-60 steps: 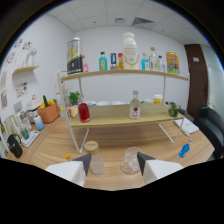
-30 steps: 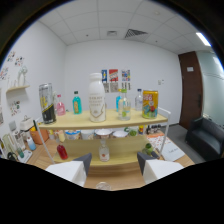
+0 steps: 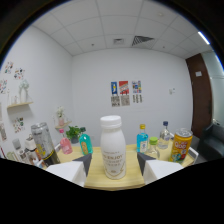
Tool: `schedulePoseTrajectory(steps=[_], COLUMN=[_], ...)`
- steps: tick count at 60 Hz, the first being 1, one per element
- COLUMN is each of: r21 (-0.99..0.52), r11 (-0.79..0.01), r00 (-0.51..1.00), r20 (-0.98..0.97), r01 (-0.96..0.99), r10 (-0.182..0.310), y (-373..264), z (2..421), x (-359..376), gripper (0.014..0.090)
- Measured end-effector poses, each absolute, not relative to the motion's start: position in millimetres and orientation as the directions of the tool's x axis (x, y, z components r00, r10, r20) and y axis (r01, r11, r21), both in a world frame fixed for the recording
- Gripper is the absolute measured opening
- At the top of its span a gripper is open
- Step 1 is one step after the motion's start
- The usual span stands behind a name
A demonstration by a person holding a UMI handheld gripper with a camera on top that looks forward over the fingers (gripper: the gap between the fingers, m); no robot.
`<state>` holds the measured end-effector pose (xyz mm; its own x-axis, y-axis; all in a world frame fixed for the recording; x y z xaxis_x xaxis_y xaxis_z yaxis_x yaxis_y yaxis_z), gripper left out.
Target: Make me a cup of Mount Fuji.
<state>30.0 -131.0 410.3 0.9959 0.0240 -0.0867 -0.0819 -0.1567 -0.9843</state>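
Looking along the claw [image 3: 113, 165] in the gripper view, a white plastic bottle with a white screw cap [image 3: 112, 147] stands upright between the two spread fingers, resting on the light wooden shelf [image 3: 131, 172] with a gap visible on either side, so the claw is wide and grips nothing. Beside it stand a teal bottle [image 3: 85, 143], a blue bottle [image 3: 142, 139], a clear bottle [image 3: 164, 135] and a yellow-and-red can [image 3: 180, 145]. The drink looks barely begun: the bottle is still capped and unlifted, and no cup shows.
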Motion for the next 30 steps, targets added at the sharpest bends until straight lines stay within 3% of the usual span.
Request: schedulePoseTrajectory(steps=[4,10,16,21,30], r21=[-0.981,-0.976,-0.972,-0.972,-0.973], r11=[-0.171,-0.198,-0.22,-0.222,-0.223], r00=[0.996,0.996,0.996,0.996,0.998], r20=[-0.091,-0.087,-0.081,-0.07,-0.053], r01=[-0.089,-0.09,-0.087,-0.08,-0.056], r10=[0.003,-0.022,-0.035,-0.051,-0.018], y=[-115.2,-95.8,-85.3,-85.7,-92.3], z=[403.5,392.6,386.3,386.2,388.2], x=[29.5,30.5,30.8,30.6,26.4], gripper=[0.0822,0.0706,0.0514,0.0505,0.0481])
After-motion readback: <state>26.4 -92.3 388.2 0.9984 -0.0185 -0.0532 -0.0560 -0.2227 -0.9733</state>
